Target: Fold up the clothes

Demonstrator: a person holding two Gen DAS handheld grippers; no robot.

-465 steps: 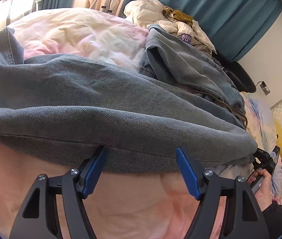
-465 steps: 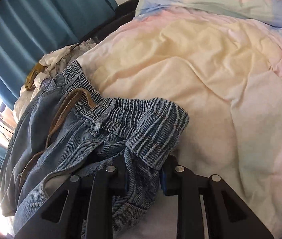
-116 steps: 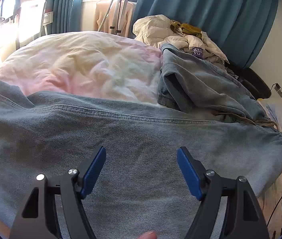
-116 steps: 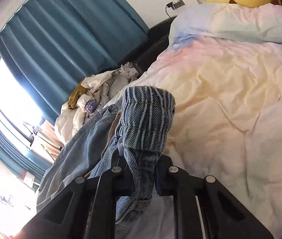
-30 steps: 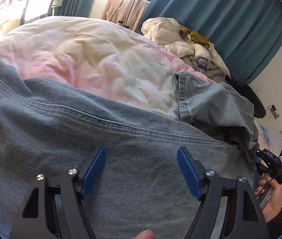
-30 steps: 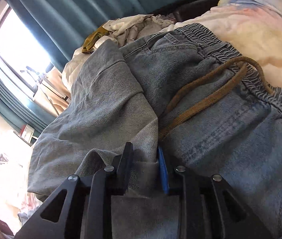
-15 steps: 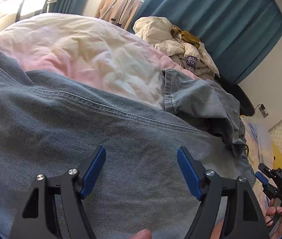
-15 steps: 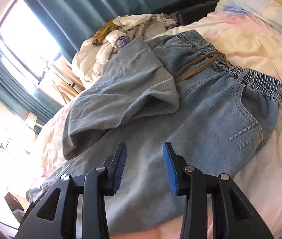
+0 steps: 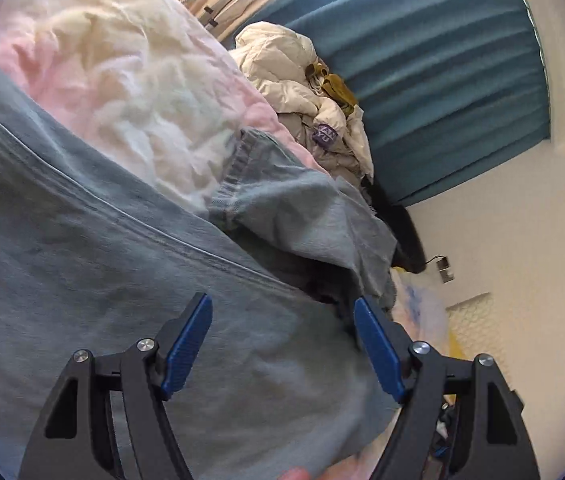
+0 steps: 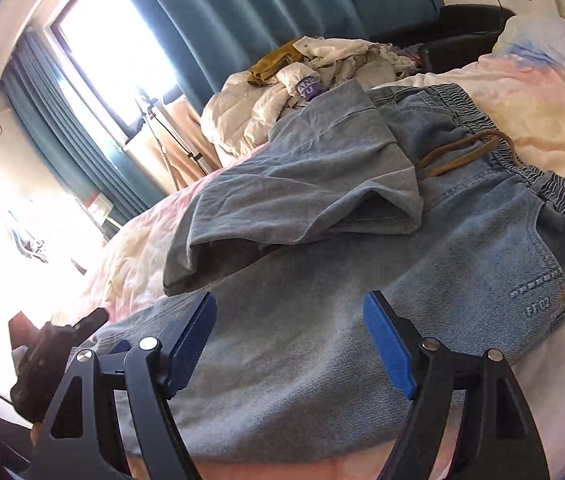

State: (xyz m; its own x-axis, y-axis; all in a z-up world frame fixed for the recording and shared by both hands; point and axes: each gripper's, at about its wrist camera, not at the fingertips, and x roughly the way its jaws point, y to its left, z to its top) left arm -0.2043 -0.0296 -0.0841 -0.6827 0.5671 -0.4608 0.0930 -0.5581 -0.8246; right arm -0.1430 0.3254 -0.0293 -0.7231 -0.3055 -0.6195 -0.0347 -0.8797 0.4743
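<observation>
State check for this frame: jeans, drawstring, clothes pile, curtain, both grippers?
jeans: flat on bed, one leg folded over
drawstring: loose, untied
clothes pile: heaped, unfolded
curtain: partly drawn
left gripper: open, empty
right gripper: opening, empty

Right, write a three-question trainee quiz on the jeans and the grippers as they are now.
1. True or false: the right gripper clamps the jeans.
2. What lies on the jeans near the waistband? A) brown drawstring B) belt C) sock
3. Fill in: one trouser leg is folded back toward the ____.

Key: 1 false, its jaws are opening with nothing pinched; the left gripper is open too. 2 A, the drawstring. 3 waistband.
</observation>
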